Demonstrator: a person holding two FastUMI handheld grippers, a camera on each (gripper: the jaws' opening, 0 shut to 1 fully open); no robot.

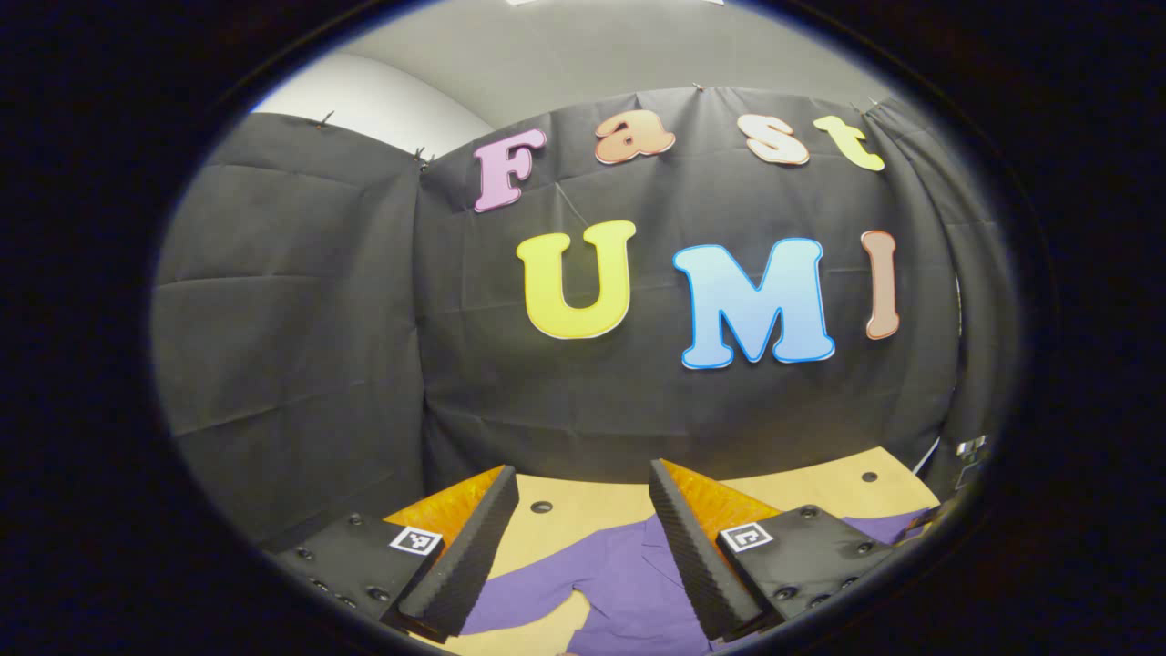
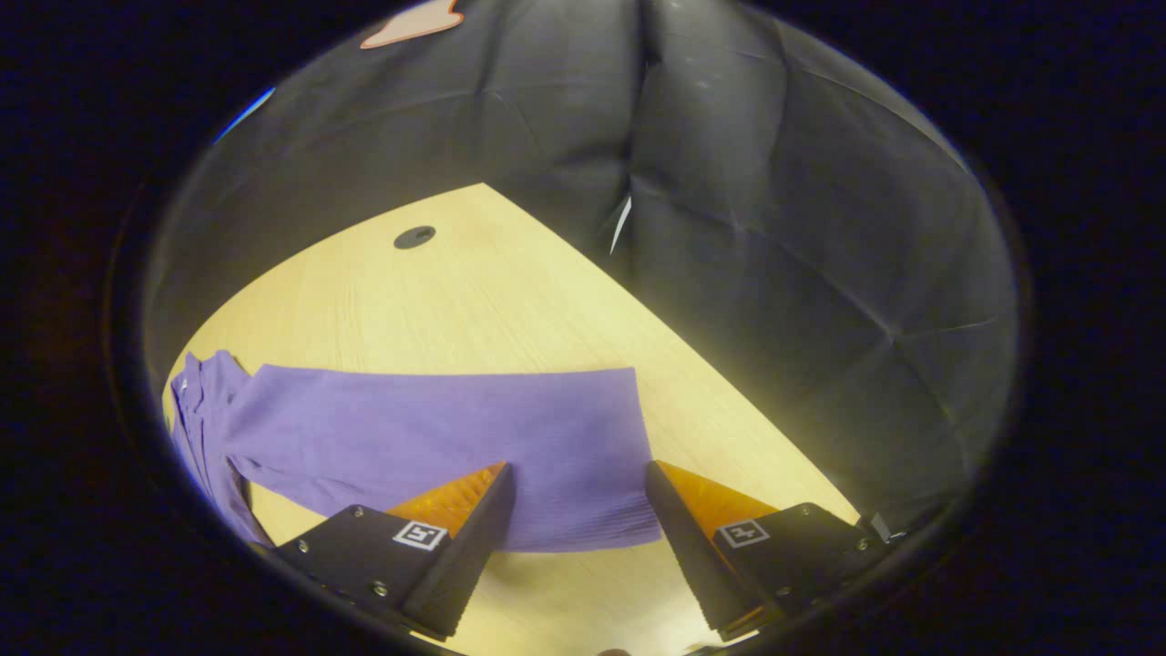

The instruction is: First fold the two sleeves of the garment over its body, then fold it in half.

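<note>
Left gripper view: left gripper (image 1: 583, 538) held wide apart, nothing between its fingers, pointed mostly at the booth wall. Below it, the purple knit long-sleeved garment (image 1: 629, 583) lies on the pale wooden table (image 1: 583, 506), collar area near the fingertips.

Right gripper view: right gripper (image 2: 578, 528) also wide, gripping nothing, poised over the cuff end of a sleeve (image 2: 437, 428) stretched flat across the table (image 2: 474, 282); body bunched far left.

Risk, as I judge it: pinching only the cuff's top layer, or too close to its edge, could let the fabric slip mid-fold and land the sleeve crooked.
</note>
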